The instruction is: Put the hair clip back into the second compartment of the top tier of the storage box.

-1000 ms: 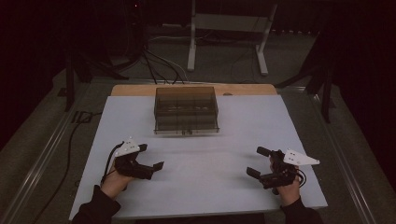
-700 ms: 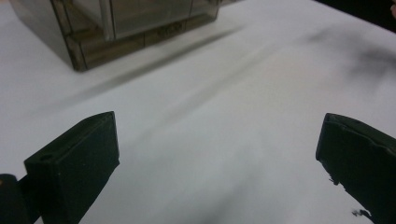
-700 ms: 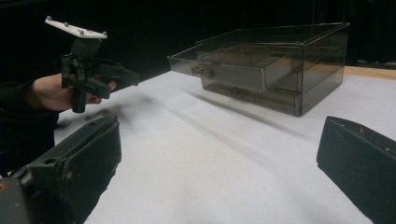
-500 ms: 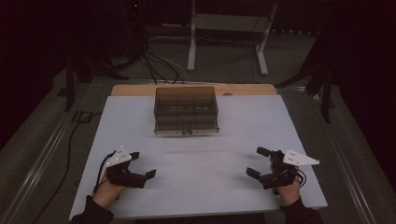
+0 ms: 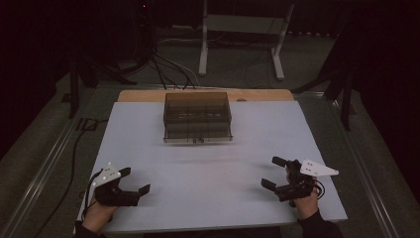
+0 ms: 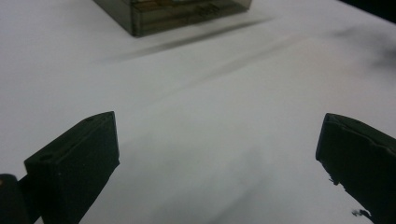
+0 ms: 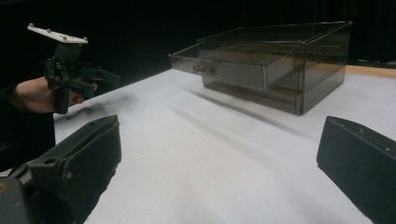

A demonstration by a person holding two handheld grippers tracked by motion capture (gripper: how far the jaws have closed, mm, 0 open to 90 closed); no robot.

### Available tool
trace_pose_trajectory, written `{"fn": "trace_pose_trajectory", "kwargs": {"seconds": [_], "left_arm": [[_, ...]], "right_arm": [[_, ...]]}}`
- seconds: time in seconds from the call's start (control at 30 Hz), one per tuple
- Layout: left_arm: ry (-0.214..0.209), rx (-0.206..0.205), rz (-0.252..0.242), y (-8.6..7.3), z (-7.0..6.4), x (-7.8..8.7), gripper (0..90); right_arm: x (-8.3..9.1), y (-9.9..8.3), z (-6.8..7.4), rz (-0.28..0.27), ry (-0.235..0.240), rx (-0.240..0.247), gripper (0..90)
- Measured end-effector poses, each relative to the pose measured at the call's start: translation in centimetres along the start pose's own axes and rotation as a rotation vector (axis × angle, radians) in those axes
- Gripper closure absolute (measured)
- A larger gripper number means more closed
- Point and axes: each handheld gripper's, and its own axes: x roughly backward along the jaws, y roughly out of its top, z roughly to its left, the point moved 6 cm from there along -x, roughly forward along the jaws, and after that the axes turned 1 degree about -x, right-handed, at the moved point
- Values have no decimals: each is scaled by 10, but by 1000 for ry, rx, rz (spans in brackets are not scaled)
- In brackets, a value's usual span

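Observation:
A smoky transparent drawer box [image 5: 198,116] stands at the back middle of the white table [image 5: 213,168]. In the right gripper view the drawer box [image 7: 275,65] has two drawers, and the upper drawer [image 7: 224,70] sticks out a little. My left gripper [image 5: 136,180] is open near the table's front left corner, with nothing between its jaws. My right gripper [image 5: 270,171] is open near the front right, also with nothing in it. In the left gripper view the left gripper [image 6: 217,140] points over bare table toward the box [image 6: 177,11]. The right gripper [image 7: 219,149] faces the box from the side.
A strip of wooden tabletop [image 5: 148,95] shows behind the white sheet. On the floor beyond lie dark cables [image 5: 168,69], and a white stand [image 5: 237,39] stands there. The other hand's gripper [image 7: 70,74] appears far left in the right gripper view.
My left gripper has drawn back toward the near edge and a little to the left. The right gripper and the box have stayed put.

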Motion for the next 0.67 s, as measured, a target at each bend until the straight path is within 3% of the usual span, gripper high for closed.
{"fn": "trace_pose_trajectory", "kwargs": {"seconds": [0.2,0.67], "left_arm": [[27,-19,38,-9,-2,-1,5],[10,-15,49,-10,-3,-7,5]], "right_arm": [[-1,-1,1,6,4,-2,0],[-2,-2,1,16,6,3,0]]}}
